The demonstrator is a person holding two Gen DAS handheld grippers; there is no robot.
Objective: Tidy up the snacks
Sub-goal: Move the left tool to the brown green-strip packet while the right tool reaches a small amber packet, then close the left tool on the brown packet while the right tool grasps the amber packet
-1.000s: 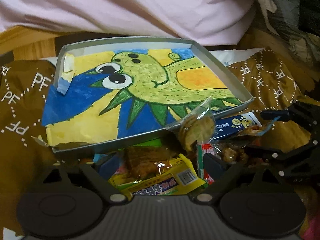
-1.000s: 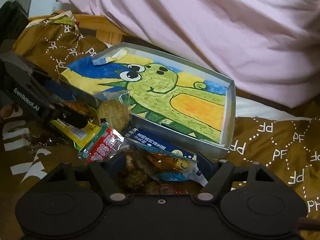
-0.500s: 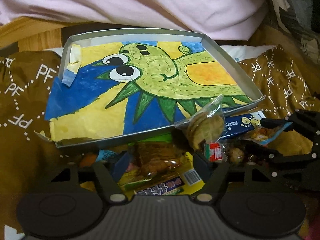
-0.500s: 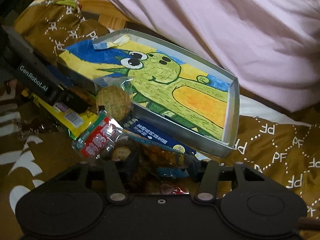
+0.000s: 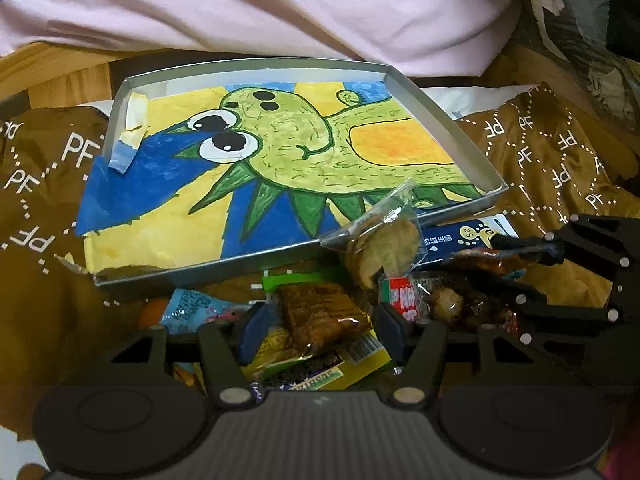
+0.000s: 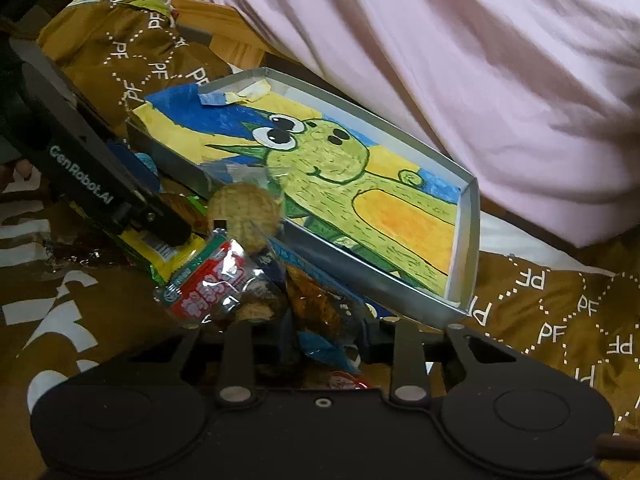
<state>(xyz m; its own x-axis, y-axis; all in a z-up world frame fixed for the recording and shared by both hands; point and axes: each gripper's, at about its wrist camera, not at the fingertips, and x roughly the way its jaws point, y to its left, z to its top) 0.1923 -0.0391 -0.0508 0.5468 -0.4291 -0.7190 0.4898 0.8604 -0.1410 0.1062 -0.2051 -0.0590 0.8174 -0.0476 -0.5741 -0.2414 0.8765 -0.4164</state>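
Note:
A shallow grey tray lined with a green dinosaur drawing lies on the brown PF-printed cover. A heap of snack packets sits at its near edge. My left gripper is shut on a brown clear-wrapped snack lying on a yellow packet. My right gripper is shut on a brown clear-wrapped snack. A round cracker pack, a red-labelled packet and a dark blue packet lie between the grippers.
A pink duvet rises behind the tray. Wooden bed frame shows at the far left. Brown PF cover spreads right of the tray. A light blue packet lies left of my left gripper.
Both grippers have closed from wide open onto brown snacks in the heap. Both cameras have moved in closer to the heap and tray.

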